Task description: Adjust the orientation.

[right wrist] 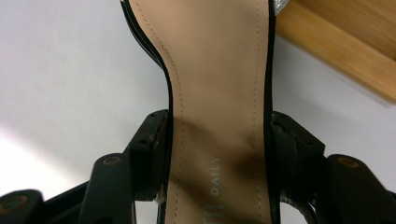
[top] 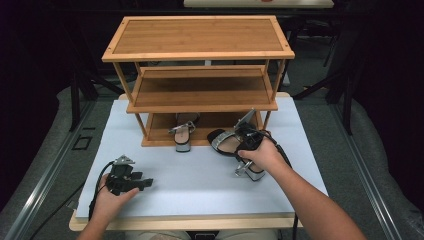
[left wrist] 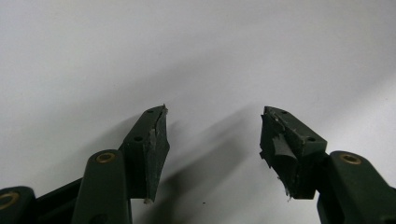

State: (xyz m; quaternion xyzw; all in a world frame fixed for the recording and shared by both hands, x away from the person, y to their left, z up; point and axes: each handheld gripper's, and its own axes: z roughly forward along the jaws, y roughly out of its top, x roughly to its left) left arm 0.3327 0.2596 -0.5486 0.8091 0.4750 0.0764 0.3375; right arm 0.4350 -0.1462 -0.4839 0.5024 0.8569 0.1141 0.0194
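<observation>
Right tongs [top: 248, 141] clamp the sandal [top: 231, 145] by its waist just in front of the rack [top: 200, 50], left tongs [top: 131, 184] idle wide open w/ nothing between, so imo the heel-heavy shoe could pivot and clip the bottom shelf edge.

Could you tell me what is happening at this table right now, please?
A person is putting sandals on a wooden shoe rack. The right gripper has its jaws clamped across the insole of a block-heeled sandal, holding it just in front of the rack's bottom shelf. The matching sandal already sits on that shelf. The left gripper rests open over the white table top, holding nothing.
</observation>
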